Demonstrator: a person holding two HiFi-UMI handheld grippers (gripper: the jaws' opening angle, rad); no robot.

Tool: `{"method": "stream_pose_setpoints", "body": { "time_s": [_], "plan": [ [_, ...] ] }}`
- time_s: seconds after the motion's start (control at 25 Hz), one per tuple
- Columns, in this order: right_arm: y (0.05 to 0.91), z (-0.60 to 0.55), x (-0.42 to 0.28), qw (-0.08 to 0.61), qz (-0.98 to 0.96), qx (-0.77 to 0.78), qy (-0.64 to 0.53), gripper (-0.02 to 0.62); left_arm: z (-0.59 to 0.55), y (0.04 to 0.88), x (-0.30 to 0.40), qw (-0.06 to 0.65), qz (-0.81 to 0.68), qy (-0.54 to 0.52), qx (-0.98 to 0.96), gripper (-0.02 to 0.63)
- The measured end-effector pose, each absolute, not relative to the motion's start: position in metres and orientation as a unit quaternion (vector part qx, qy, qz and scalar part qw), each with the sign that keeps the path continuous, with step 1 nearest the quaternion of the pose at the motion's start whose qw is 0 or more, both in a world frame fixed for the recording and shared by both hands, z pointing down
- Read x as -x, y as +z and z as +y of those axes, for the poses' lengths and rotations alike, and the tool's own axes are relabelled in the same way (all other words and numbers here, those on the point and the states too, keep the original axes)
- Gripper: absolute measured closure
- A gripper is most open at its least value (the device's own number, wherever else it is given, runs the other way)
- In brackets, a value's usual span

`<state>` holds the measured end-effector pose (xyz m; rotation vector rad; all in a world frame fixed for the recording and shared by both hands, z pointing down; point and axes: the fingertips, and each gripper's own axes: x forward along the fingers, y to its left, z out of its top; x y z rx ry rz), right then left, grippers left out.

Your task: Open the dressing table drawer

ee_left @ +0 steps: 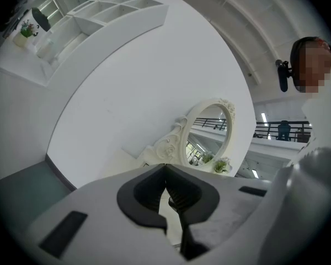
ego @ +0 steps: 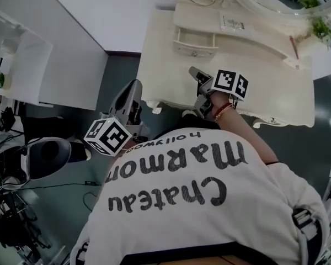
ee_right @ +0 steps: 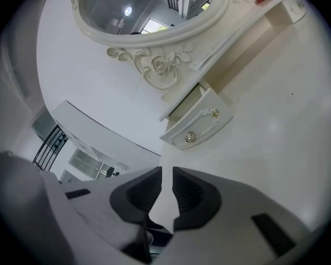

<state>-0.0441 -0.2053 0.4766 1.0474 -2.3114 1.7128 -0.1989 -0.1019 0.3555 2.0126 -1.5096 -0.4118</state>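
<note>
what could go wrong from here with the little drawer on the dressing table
The small drawer already stands pulled out; a further tug may bring it right out onto the table top.
The right gripper has its jaws only narrowly apart and empty, so it may glance off a knob rather than close round it.
The left gripper, shut, hangs near the table's corner and could knock it.
</note>
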Motion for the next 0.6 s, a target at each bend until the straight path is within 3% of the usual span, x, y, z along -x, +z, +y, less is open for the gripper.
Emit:
{"method": "stream_pose_setpoints", "body": {
  "time_s": [0.4,0.6],
  "plan": [
    [0.379,-0.188,0.025,-0.026,-0.811,-0.344,0.473,0.535,-0.115,0.358,0.161,0.297,-0.534,-0.121,-0.782,0.583],
    [0.350,-0.183,0.012,-0.025,-0.843,-0.363,0.395,0.535,-0.120,0.357,0.147,0.295,-0.517,-0.117,-0.795,0.583]
  ]
}}
